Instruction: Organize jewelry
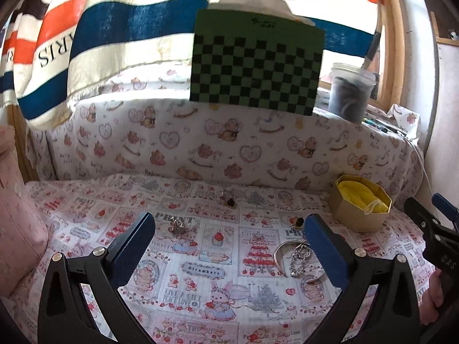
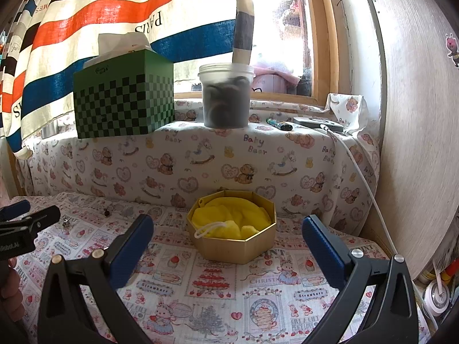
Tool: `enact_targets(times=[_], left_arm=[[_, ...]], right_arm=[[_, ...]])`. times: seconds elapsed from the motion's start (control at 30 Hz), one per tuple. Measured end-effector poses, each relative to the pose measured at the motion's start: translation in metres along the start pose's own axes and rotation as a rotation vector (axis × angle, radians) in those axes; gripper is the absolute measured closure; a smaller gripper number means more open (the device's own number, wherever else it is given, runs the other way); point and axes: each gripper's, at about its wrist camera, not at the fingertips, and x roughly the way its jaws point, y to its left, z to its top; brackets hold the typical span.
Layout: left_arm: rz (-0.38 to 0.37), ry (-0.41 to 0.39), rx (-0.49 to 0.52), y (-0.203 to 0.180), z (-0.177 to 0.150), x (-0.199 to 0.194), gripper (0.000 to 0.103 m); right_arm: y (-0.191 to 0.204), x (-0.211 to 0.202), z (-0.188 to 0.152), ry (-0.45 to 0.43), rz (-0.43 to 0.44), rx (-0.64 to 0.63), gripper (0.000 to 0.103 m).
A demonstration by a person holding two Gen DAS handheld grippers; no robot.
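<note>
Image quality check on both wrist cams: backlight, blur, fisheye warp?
Left wrist: the window behind the striped curtain backlights the scene, the green checkered box looks soft, and the edges bow. Right wrist: the window pane is blown out to white, the gold octagonal box is sharp, and the panel at right curves strongly.

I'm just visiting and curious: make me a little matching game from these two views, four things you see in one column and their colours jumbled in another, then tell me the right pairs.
Things:
1. Eight-sided box
2. Pouch inside that box
3. Checkered tissue box on the ledge
4. Pads on the tongs

Colours:
A. Green and black
B. Blue
C. Gold
D. Yellow

Pairs: 1-C, 2-D, 3-A, 4-B.

Both pairs of tongs, left and right, stand open and hold nothing.
</note>
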Motion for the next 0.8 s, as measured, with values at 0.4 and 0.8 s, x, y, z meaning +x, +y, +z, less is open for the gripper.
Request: enact_targets(times=[0.4, 0.8], left_arm=[[-0.02, -0.129, 0.121, -0.023, -0.002, -0.024, 0.0], [-0.164, 0.042, 0.069, -0.012, 0.01, -0.006, 0.019]], right_arm=[[-0.001, 0.0, 0.0, 0.002, 0.001, 0.002, 0.0], [-0.016, -0.01, -0.001, -0.065, -0.131, 0.069, 0.0]])
